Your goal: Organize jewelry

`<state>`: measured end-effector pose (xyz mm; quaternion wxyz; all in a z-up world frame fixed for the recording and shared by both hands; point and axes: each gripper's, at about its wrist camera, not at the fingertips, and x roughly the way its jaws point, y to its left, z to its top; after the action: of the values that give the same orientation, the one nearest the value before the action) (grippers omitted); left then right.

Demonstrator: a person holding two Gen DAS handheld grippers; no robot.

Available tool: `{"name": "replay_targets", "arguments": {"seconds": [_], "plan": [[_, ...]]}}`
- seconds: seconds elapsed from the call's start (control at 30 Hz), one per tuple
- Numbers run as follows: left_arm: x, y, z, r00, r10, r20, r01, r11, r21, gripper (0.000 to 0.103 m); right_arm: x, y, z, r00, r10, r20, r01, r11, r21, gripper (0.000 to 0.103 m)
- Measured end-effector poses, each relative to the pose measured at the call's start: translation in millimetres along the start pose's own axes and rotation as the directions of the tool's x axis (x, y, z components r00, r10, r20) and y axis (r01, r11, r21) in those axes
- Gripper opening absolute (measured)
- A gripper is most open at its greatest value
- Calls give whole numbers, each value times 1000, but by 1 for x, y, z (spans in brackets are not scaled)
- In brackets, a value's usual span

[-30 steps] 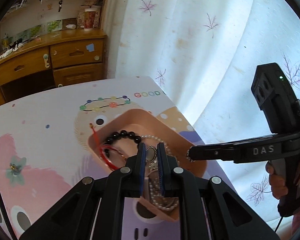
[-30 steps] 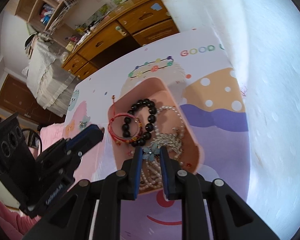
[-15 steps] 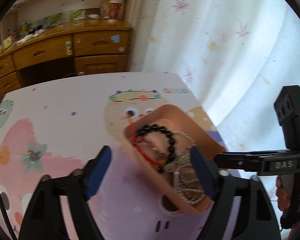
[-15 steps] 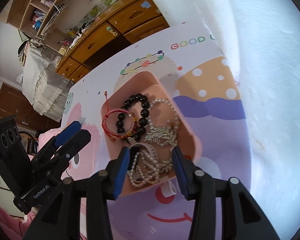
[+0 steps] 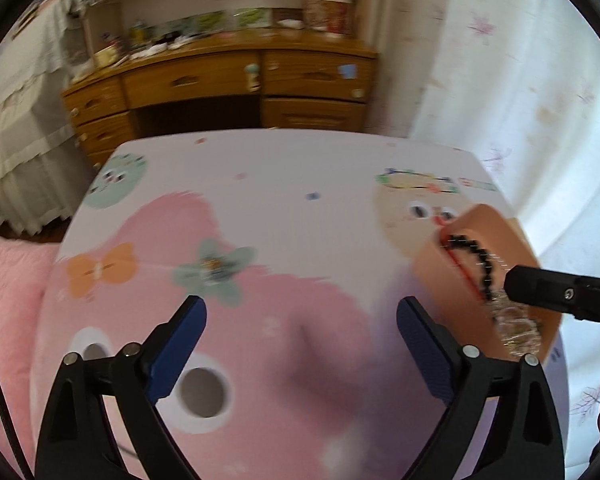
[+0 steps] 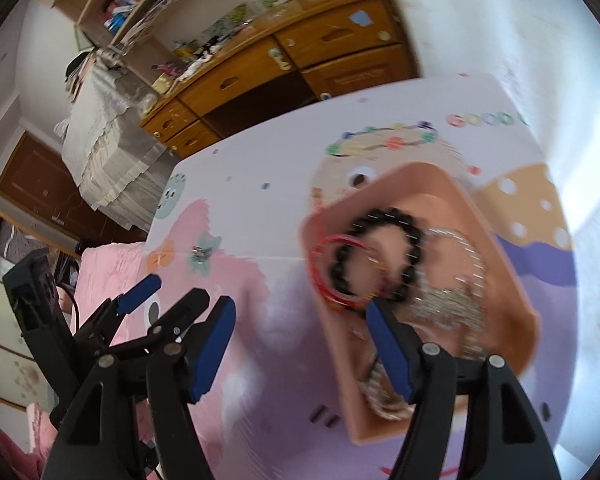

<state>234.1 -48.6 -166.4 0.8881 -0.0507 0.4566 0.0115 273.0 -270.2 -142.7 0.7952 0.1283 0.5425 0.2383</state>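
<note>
A peach-coloured tray [image 6: 512,264] sits on the patterned table and holds a black bead bracelet [image 6: 380,256], a red cord bracelet [image 6: 332,276], a pearl strand and silver pieces [image 6: 448,304]. In the left wrist view the tray [image 5: 480,232] is at the far right. A small jewel [image 5: 212,266] lies on a green flower print, also in the right wrist view [image 6: 199,252]. My left gripper [image 5: 300,344] is open and empty over the pink mat. My right gripper [image 6: 300,344] is open and empty, its right finger over the tray's near edge.
The table [image 5: 284,168] has a cartoon-print cover. A wooden desk with drawers [image 5: 220,80] stands behind it. A white curtain [image 5: 520,60] hangs at the right. A pink fluffy cushion [image 5: 4,280] lies to the left. The left gripper also shows in the right wrist view [image 6: 156,304].
Both grippers went from shut over the tray to wide open. The left gripper swung left, away from the tray, over the pink mat. The right gripper drew back a little.
</note>
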Motion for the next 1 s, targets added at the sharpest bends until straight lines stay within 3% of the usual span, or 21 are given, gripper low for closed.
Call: {"name": "replay_targets", "arguments": {"seconds": [0.4,0.57,0.67,0.83,0.9,1.0], "plan": [[4,103,-22,993,22,-113,-23,1000,-9,96,73,103,7,999,-42,-34,36,984,-173,68],[9,139,-27,985,26,-169,-31,999,-29,96,109,140,7,996,-91,4,89,970,-225,68],[14,157,-32,977,-6,-214,-6,999,-54,96,131,155,7,992,-125,20,126,962,-244,68],[19,183,-40,969,-19,-245,-4,996,-92,96,161,169,4,980,-197,28,198,946,-256,57],[19,191,-42,973,-17,-231,-8,994,-107,96,170,170,4,975,-223,24,221,942,-251,48],[19,203,-41,977,-29,-211,0,991,-136,96,179,167,6,969,-245,15,242,942,-233,43]]}}
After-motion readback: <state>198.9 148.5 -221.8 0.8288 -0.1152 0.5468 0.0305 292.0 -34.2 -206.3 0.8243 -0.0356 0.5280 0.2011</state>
